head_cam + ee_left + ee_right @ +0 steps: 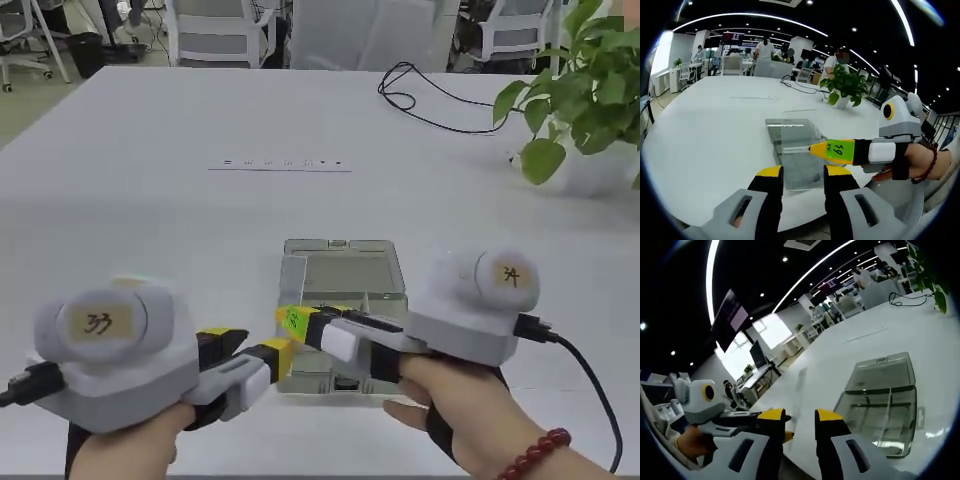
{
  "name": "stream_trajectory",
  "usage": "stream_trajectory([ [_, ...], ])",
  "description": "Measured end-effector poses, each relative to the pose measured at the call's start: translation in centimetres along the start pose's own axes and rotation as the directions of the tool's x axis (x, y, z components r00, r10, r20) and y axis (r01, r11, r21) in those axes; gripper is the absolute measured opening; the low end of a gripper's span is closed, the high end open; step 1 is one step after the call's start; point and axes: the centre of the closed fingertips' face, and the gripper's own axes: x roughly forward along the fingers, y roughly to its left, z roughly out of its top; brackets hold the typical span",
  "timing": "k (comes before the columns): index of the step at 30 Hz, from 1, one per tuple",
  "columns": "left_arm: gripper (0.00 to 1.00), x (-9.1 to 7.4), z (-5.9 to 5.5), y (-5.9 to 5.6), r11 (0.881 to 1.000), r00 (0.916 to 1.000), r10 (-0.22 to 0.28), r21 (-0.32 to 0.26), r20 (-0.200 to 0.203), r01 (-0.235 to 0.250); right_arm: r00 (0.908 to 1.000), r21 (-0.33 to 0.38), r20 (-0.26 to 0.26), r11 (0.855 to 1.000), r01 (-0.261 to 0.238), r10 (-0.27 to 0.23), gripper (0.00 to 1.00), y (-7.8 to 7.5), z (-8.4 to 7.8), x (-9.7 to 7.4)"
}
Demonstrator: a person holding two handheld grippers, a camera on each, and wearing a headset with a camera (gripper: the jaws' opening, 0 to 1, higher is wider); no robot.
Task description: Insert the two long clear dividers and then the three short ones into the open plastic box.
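On the white table, right at its near edge, the open plastic box lies with its lid folded flat behind it. Thin clear lines cross inside its base and look to me like dividers already seated, though I can't count them. The left gripper comes in low from the near-left corner of the box, and a long clear divider stands upright in the gap between its yellow-tipped jaws. The pane's side edges sit against the inner faces of the jaws, so it looks clamped across its width. The pane rises over the near part of the box and is not yet in it. The right gripper, with a green sticker on its yellow tip, reaches in from the right above the front of the box and points at the pane about halfway up. In the right gripper view the divider shows edge-on as a pale strip between jaws that stand apart, wider than the strip, so they are not pinching it. Farther back on the table lies a thin strip with small dark marks, well apart from the box. A black cable loops beside a potted plant at the far right.
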Motion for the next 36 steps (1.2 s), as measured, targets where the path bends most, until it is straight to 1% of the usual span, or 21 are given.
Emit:
stream_trajectory([
  [2, 0.3, 0.0, -0.1, -0.1, 1.0, 1.0, -0.005, 0.0, -0.005, 0.005, 1.0, 0.017, -0.007, 1.0, 0.001, -0.001, 0.21, 0.0, -0.2, 0.1],
  [6, 0.3, 0.1, -0.1, -0.5, 1.0, 0.9997, -0.021, 0.007, -0.014, 0.021, 1.0, 0.053, 0.003, 0.999, 0.003, -0.003, 0.16, -0.1, -0.1, 0.2],
  [10, 0.3, 0.2, 0.0, -0.7, 0.999, 0.9993, -0.032, 0.01, -0.018, 0.032, 1.0, 0.087, -0.005, 0.996, 0.002, -0.002, 0.14, -0.1, -0.2, 0.5],
  [13, 0.3, 0.3, 0.1, -0.9, 0.999, 0.999, -0.041, 0.013, -0.02, 0.041, 1.0, 0.103, -0.002, 0.995, 0.005, -0.005, 0.09, -0.1, -0.1, 0.5],
  [14, 0.3, 0.3, 0.1, -0.8, 0.999, 0.9989, -0.04, 0.015, -0.022, 0.04, 1.0, 0.122, -0.005, 0.993, 0.001, 0.0, 0.09, 0.0, -0.1, 0.6],
  [18, 0.3, 0.4, 0.1, -0.7, 0.999, 0.999, -0.038, 0.018, -0.025, 0.038, 1.0, 0.152, -0.005, 0.988, 0.003, -0.002, 0.08, -0.2, -0.1, 0.7],
  [20, 0.3, 0.4, 0.1, -0.7, 0.999, 0.999, -0.037, 0.019, -0.026, 0.037, 1.0, 0.158, -0.003, 0.987, -0.005, 0.005, 0.08, 0.0, -0.1, 0.7],
  [23, 0.3, 0.4, 0.2, -0.7, 0.999, 0.9988, -0.045, -0.004, -0.02, 0.045, 0.9999, 0.162, 0.0, 0.987, -0.014, 0.014, 0.07, 0.1, 0.1, 0.7],
  [27, 0.3, 0.4, 0.3, -0.9, 0.998, 0.9983, -0.054, -0.017, -0.023, 0.053, 0.9998, 0.198, -0.013, 0.98, -0.013, 0.016, 0.06, 0.0, 0.2, 0.6],
  [30, 0.3, 0.4, 0.4, -1.0, 0.998, 0.9981, -0.056, -0.022, -0.026, 0.056, 0.9998, 0.196, -0.012, 0.98, -0.015, 0.017, 0.06, 0.1, 0.2, 0.5],
  [32, 0.31, 0.3, 0.5, -1.1, 0.998, 0.9979, -0.056, -0.035, -0.032, 0.055, 0.9998, 0.196, -0.013, 0.98, -0.013, 0.016, 0.06, 0.1, 0.3, 0.4],
  [34, 0.31, 0.3, 0.6, -1.2, 0.998, 0.9979, -0.058, -0.021, -0.029, 0.058, 0.9998, 0.207, -0.012, 0.978, -0.012, 0.014, 0.06, 0.1, 0.4, 0.4],
  [36, 0.32, 0.2, 0.5, -1.3, 0.998, 0.9973, -0.062, 0.005, -0.04, 0.062, 0.9999, 0.22, -0.015, 0.975, -0.003, 0.007, 0.06, 0.0, 0.6, 0.4],
])
